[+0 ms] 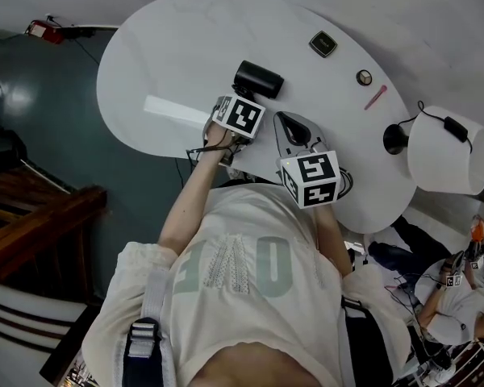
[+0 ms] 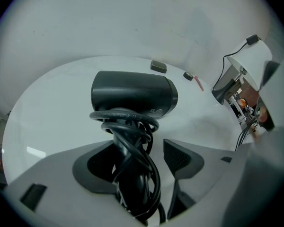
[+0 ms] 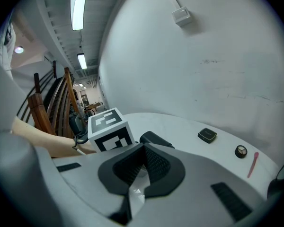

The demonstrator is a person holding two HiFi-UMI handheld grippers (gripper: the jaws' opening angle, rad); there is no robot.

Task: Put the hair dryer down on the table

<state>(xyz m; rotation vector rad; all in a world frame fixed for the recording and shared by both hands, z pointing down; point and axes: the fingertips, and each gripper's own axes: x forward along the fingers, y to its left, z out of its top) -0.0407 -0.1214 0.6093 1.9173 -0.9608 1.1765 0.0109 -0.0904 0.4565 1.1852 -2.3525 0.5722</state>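
Left gripper view: my left gripper (image 2: 142, 161) stands with its jaws spread either side of the handle of a black plastic hair dryer (image 2: 132, 96). The right pad (image 2: 180, 157) is clear of the handle, with white showing in the gap. A black rubber cord (image 2: 132, 126) is looped round that handle. The dryer's barrel lies on the white oval table (image 2: 52, 117).

From the head view, the dryer (image 1: 258, 79) sits near the table's middle, just beyond the left gripper (image 1: 244, 100). My right gripper (image 1: 294, 129) hovers beside it over the near edge, and its own view shows its jaws (image 3: 142, 167) pressed together on nothing.

Farther right on the table are a small dark square case (image 1: 323, 43), a small round object (image 1: 364, 77) (too small to identify) and a thin pink stick (image 1: 376, 97).
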